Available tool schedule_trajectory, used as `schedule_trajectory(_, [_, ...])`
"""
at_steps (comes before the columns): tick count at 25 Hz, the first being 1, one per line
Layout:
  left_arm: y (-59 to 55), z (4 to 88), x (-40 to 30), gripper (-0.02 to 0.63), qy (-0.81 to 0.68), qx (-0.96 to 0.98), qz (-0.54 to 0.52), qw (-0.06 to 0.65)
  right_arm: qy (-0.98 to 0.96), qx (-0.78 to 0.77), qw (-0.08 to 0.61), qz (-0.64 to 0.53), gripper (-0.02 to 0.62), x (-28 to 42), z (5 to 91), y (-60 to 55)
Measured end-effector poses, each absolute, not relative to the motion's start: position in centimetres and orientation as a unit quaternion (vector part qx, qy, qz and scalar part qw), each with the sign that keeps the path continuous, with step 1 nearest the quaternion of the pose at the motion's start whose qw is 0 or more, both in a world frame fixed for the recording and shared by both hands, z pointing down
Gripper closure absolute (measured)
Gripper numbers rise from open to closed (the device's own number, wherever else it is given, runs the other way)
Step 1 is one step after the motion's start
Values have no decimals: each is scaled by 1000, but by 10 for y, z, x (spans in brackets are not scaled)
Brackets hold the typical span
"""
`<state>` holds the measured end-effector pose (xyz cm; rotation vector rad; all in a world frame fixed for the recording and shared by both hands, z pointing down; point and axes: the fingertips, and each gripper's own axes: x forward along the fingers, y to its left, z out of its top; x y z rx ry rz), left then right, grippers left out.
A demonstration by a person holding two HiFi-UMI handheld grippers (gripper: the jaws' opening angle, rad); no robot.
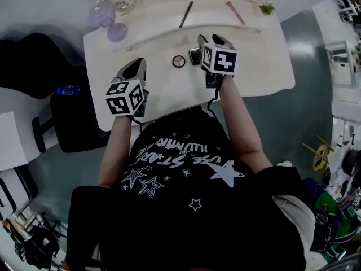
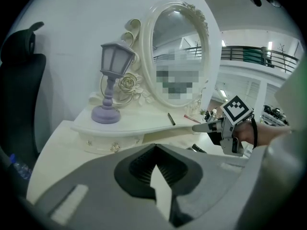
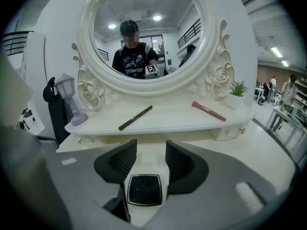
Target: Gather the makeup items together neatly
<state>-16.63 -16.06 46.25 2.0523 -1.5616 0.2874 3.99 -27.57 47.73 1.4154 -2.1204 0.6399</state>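
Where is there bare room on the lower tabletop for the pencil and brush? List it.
Bare: tabletop right of the right gripper, out to its edge; a smaller strip between the left gripper and the round compact. Crowded: the square compact sits right beside the round one, just below the right gripper's open jaws.

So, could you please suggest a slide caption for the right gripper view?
Right gripper, jaws open over a black square compact; pencil and pink brush lie on the shelf.

A dressing corner staged inside a big open hall: ornate white vanity worktop, oval mirror, lilac lantern lamp, with a railed balcony and strip lights beyond.
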Motion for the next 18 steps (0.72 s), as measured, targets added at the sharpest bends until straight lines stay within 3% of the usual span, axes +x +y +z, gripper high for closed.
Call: schedule_trajectory(18, [-175, 446, -215, 604, -582, 766, 95, 256, -771, 542, 219, 251, 381, -38, 461, -329])
